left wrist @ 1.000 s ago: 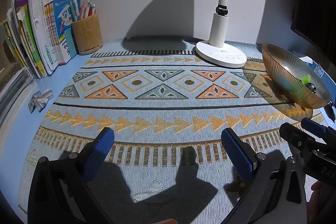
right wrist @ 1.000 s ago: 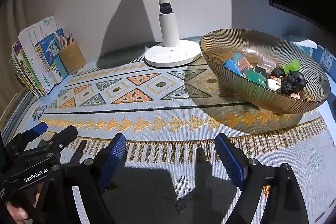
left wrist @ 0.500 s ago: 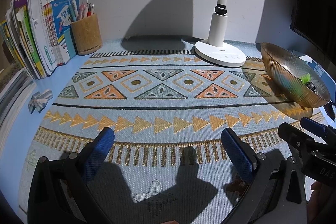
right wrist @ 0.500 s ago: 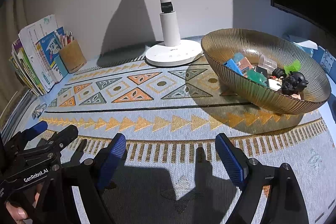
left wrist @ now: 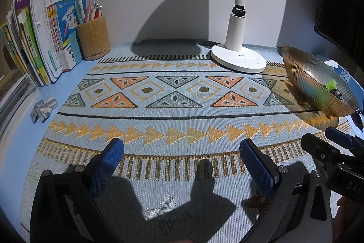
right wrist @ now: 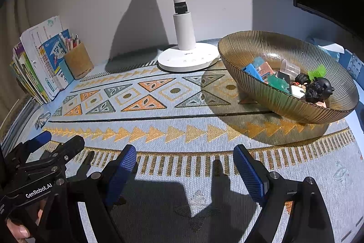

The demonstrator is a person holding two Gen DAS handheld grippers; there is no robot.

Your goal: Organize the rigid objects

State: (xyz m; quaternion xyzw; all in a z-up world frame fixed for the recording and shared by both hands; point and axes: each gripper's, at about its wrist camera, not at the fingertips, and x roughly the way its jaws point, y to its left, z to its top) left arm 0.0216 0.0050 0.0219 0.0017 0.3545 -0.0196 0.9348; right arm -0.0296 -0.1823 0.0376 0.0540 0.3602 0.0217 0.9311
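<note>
- Woven matting (left wrist: 173, 129) with orange and grey triangles covers the blue desk below a plain white wall, seen from the left wrist.
- We count one white lamp (left wrist: 237, 47) on a round base, one cylindrical cork pen cup (left wrist: 93, 39), and one row of upright books (left wrist: 45, 38).
- One ribbed amber glass bowl (left wrist: 304, 83) sits at the mat's right edge.
- Our left gripper (left wrist: 182, 154) hangs spread wide over the mat, its two blue ribbed pads holding nothing.
- From the right wrist, we see the same bowl (right wrist: 268, 92) holding a heap of small rigid pieces: one black figurine (right wrist: 318, 88), one clear cup (right wrist: 289, 67), one blue block (right wrist: 252, 70), green translucent bits; the rest we cannot count.
- Our right gripper (right wrist: 184, 158) is also gaping and empty, near the bowl but apart from it.
</note>
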